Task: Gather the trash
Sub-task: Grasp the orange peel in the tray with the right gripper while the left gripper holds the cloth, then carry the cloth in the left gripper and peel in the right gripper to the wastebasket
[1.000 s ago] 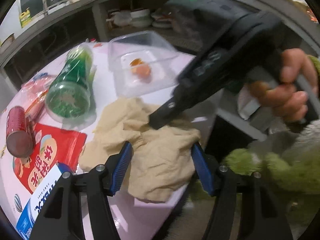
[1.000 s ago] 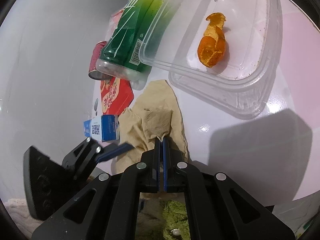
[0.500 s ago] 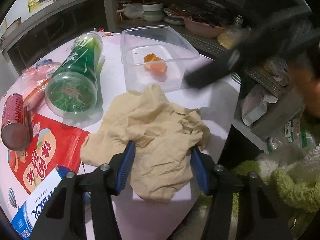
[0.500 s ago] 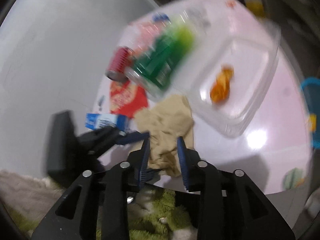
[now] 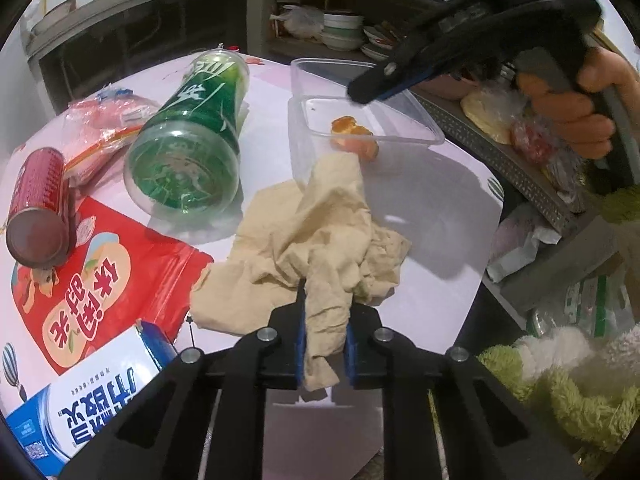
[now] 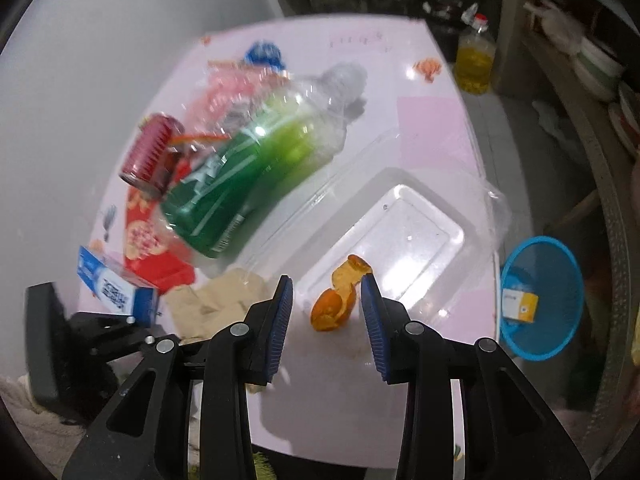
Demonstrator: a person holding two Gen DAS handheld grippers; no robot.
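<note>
A crumpled beige paper napkin (image 5: 316, 240) lies on the pink table (image 5: 432, 216). My left gripper (image 5: 324, 344) is shut on the napkin's near edge. My right gripper (image 6: 326, 312) is open and empty, raised above the clear plastic container (image 6: 400, 232) that holds an orange peel (image 6: 338, 300). The right gripper also shows in the left wrist view (image 5: 372, 90), above the container (image 5: 304, 120). A green plastic bottle (image 5: 192, 136), a red can (image 5: 38, 208), a red snack packet (image 5: 96, 280) and a blue-white carton (image 5: 88, 396) lie to the left.
A blue waste basket (image 6: 542, 296) stands on the floor right of the table. A pink plastic wrapper (image 5: 104, 120) lies behind the can. Shelves with bowls (image 5: 340, 32) stand behind the table. A yellow oil bottle (image 6: 474, 60) sits on the floor. A green fuzzy rug (image 5: 560, 380) lies below.
My left gripper has closed on the napkin. My right gripper has let go of the napkin, opened, and risen over the clear container.
</note>
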